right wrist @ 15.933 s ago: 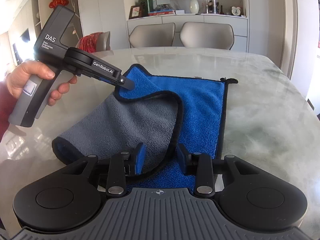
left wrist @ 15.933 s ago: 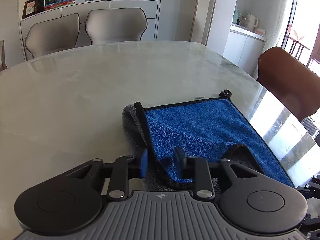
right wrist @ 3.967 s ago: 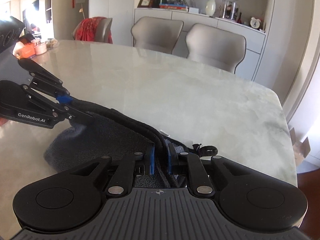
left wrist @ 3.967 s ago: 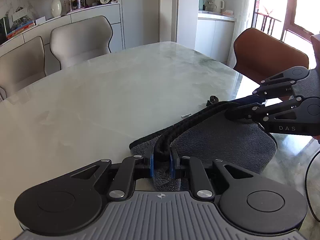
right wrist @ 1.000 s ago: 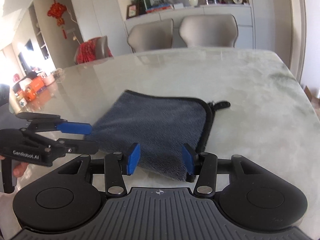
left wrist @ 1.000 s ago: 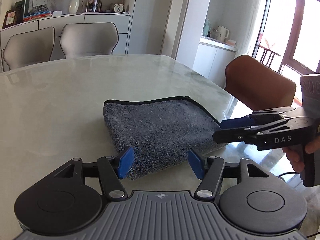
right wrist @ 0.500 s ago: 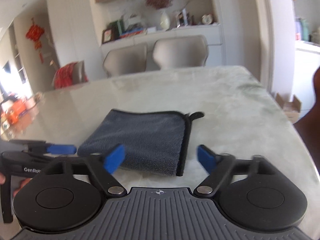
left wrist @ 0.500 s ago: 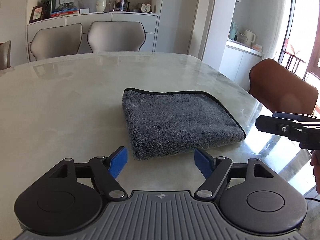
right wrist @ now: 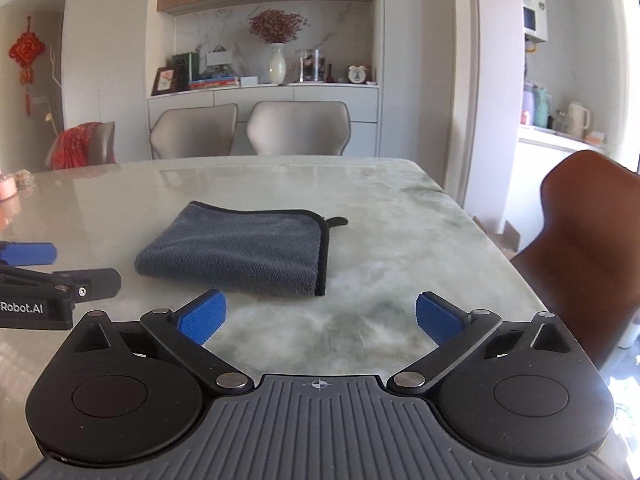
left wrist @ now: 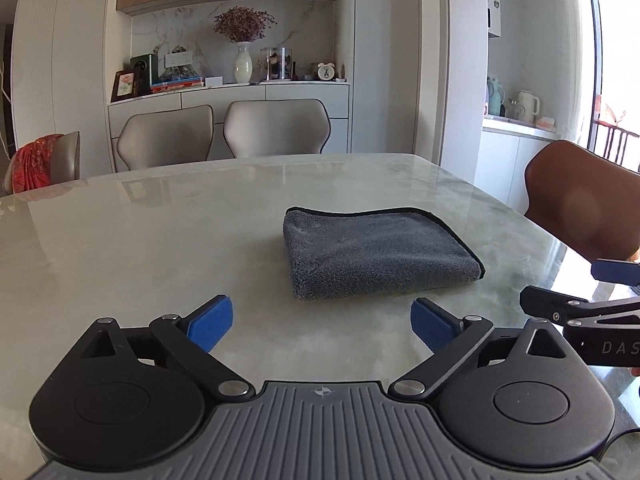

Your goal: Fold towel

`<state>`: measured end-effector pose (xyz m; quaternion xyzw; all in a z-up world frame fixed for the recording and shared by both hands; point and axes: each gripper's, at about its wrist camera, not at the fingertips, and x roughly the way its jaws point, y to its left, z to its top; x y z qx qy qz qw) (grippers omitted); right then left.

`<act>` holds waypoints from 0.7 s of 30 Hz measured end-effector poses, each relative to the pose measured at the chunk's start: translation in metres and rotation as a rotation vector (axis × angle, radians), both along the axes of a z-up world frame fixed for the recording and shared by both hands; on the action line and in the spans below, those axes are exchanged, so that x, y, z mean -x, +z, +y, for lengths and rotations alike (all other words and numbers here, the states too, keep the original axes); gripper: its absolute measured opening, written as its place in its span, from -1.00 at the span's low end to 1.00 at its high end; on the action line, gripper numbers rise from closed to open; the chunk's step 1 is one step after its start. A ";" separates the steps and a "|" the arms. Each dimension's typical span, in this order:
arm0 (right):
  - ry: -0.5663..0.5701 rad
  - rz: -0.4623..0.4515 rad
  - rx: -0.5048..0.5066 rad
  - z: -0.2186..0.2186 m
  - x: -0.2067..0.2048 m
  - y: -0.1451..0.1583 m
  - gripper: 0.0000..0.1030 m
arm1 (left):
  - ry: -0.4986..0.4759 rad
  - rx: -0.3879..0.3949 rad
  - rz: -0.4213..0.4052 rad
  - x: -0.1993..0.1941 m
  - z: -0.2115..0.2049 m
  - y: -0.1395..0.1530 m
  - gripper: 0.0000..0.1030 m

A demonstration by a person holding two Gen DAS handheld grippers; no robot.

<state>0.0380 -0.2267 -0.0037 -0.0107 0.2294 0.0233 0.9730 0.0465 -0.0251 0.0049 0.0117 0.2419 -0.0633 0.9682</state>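
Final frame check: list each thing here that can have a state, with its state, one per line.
towel: folded, grey side out, lying flat on the table, touched by neither gripper
hanging loop: sticking out from the towel's far corner, flat on the table
left gripper: open wide, empty, short of the towel
right gripper: open wide, empty, short of the towel
table: holds the towel

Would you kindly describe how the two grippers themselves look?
Both the left gripper and right gripper are matte black linkages with round pivot discs, silver rivets, blue ribbed pads and a ridged grey base. White lettering reads "DAS" and "Robot.AI".
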 end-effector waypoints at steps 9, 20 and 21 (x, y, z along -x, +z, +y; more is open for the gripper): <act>-0.059 0.034 -0.182 -0.010 0.015 -0.015 0.99 | 0.016 -0.007 0.020 0.015 -0.006 -0.018 0.94; -0.064 0.070 -0.161 -0.006 0.017 -0.019 0.99 | 0.045 0.024 0.040 0.018 -0.002 -0.027 0.94; -0.066 0.082 -0.160 -0.006 0.016 -0.020 0.99 | 0.048 0.024 0.044 0.018 -0.002 -0.027 0.95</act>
